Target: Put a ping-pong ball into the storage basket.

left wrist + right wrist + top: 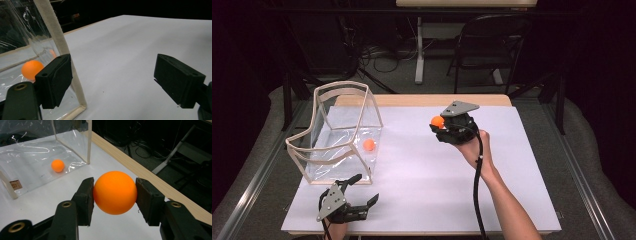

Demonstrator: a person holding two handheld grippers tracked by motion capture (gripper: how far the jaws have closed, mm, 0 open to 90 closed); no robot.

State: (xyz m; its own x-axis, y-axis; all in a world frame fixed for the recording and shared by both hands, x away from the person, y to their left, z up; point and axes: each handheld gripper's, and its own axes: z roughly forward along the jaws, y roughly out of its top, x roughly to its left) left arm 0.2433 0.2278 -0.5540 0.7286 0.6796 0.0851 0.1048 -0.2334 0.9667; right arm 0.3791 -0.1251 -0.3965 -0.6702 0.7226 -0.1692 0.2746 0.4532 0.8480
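Left gripper (362, 189) gapes wide, empty, its jaw half-hiding the clear plastic cloth-trimmed bag's (343, 131) orange ball (31, 69). Right gripper (114, 192) pinches another round orange ball (115, 192) squarely between its jaws

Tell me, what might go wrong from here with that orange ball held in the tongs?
1. The right tongs pinch the held ball only at its two sides, above the table; being round and smooth, it could slip and roll off the white table.
2. The clear bag looks light and floppy; a bump on its rim might tip it, and the ball inside could roll out. The left tongs sit open beside it.
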